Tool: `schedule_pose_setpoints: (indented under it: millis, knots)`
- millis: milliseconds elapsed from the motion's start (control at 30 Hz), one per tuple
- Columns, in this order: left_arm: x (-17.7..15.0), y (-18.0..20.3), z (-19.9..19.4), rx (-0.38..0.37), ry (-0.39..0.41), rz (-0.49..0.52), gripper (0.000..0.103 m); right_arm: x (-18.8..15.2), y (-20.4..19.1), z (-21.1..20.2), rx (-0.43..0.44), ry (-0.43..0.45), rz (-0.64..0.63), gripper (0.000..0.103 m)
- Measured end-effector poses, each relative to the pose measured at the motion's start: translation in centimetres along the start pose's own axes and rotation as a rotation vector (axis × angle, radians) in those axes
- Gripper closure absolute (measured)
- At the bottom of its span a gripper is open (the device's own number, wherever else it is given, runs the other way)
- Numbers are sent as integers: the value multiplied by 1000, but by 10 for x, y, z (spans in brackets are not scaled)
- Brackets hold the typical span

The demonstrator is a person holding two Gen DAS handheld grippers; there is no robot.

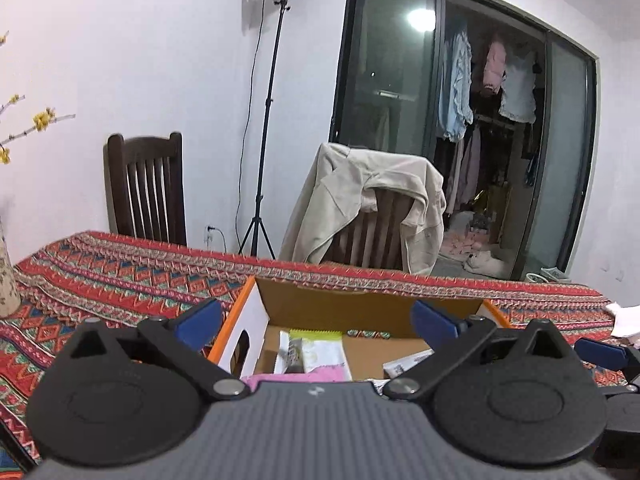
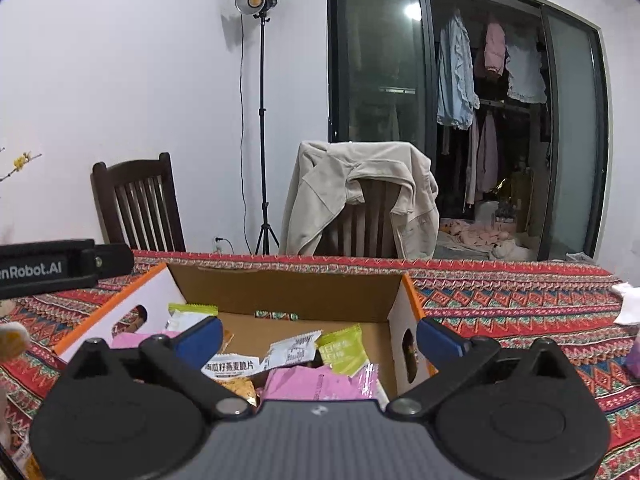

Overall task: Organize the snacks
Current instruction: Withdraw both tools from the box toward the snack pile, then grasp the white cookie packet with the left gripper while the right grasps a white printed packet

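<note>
An open cardboard box (image 1: 340, 310) with an orange rim and white sides stands on the patterned tablecloth (image 1: 100, 280). Several snack packets lie in it: a green-and-white packet (image 1: 316, 350) and a pink packet (image 1: 296, 378). The right wrist view shows the same box (image 2: 280, 292) holding a pink packet (image 2: 316, 384), a lime green packet (image 2: 344, 350), a white packet (image 2: 290, 352) and a packet with printed characters (image 2: 230, 368). My left gripper (image 1: 316, 320) hovers open over the box's near side, holding nothing. My right gripper (image 2: 320, 338) is open too, above the packets, empty.
Beyond the table's far edge stand a dark wooden chair (image 1: 146, 188), a chair draped with a beige jacket (image 1: 360, 204) and a light stand (image 1: 268, 120). A vase (image 1: 6, 276) sits far left. White paper (image 2: 630, 304) lies on the cloth at right. Loose snacks (image 2: 12, 340) lie left.
</note>
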State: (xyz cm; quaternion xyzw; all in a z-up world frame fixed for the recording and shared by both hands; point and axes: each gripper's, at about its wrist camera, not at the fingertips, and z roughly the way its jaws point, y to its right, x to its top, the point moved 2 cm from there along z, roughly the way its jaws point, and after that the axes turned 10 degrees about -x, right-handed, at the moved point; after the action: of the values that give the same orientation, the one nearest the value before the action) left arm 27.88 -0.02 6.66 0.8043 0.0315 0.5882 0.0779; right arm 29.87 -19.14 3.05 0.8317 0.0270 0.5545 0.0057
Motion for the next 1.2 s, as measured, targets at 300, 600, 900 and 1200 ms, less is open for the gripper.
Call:
schedule_pose_setpoints:
  millis: [300,600,900,1200]
  knots:
    - [23,9,-38,-55,25,-1,0,13,5,-49,26,63,-25,0]
    - [18,4,-72,-69,-11,8,0,0,12,-94,43,84,-48,0]
    - [-8,-11,-99,-53,-73,14,0,-33,17,-117,57,31,-37,0]
    - [-36,-40,-110,19,-159,10,0,-66,18,-115,75,-38,-27,0]
